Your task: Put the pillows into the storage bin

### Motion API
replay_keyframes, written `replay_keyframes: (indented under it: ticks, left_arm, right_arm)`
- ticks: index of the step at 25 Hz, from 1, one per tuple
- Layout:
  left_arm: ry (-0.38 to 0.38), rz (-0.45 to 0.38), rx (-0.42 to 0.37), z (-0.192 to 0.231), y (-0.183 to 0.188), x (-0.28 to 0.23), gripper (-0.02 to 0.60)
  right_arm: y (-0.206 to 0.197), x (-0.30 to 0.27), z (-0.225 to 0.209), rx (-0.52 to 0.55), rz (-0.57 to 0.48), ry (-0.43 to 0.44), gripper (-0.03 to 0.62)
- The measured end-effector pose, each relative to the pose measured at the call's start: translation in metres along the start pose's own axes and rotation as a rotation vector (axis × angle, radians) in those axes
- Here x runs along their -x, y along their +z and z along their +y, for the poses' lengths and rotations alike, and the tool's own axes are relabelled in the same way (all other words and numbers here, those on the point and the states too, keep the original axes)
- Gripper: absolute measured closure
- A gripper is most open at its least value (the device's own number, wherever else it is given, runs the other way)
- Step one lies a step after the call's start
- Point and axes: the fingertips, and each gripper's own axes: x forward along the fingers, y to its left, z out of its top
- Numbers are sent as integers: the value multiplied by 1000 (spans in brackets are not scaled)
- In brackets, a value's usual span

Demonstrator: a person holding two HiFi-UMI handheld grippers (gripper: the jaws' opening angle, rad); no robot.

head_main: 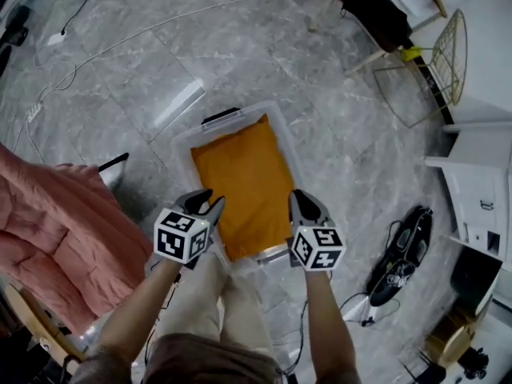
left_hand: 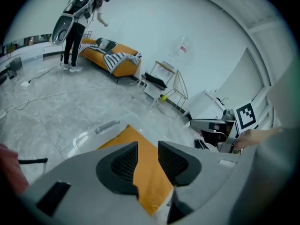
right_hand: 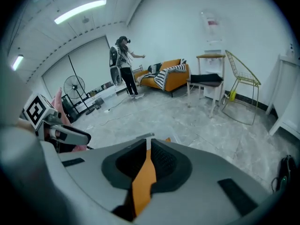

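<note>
- While the pillow (head_main: pixel 240 182) lay flat inside the bin (head_main: pixel 186 141), filling most of it, both grippers hung over the bin's near end in the head view.
- The pillow was orange; the bin was clear plastic with a black handle (head_main: pixel 222 117) at its far end, and it stood on the grey floor (head_main: pixel 160 54).
- The left gripper (head_main: pixel 206 202) sat above the pillow's near left corner and pointed down at a slant.
- Its fingers stood apart with nothing between them; only the pillow below showed through the gap.
- The right gripper (head_main: pixel 302 201) sat above the bin's near right side, pointing down at a similar slant.
- Its fingers were almost together, leaving a thin slit through which a strip of orange showed, and they gripped nothing.
- Both gripper views showed the pillow lying below the fingers, apart from them.
- A pink quilt (head_main: pixel 56 230) lay heaped at the person's left, apart from the bin.
- A wire chair (head_main: pixel 444 58) stood well beyond the bin, to the right.
- Another person (right_hand: pixel 123 64) stood near an orange sofa (right_hand: pixel 168 78) by the far wall.
</note>
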Motion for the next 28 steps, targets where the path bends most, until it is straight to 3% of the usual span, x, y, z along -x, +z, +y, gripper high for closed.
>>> replay_keyframes:
  ticks: [8, 14, 23, 28]
  left_arm:
    - [-15, -188, -115, -108, 133, 150, 463]
    - [-53, -314, -195, -183, 195, 265, 472]
    - [-119, -452, -322, -260, 223, 396, 569]
    - [-189, -534, -322, -288, 209, 435, 576]
  right_arm:
    - [144, 156, 45, 57, -177, 30, 572]
    - [226, 260, 94, 115, -293, 65, 589]
    - [275, 385, 165, 191, -431, 143, 592]
    - [276, 437, 190, 162, -534, 177, 592]
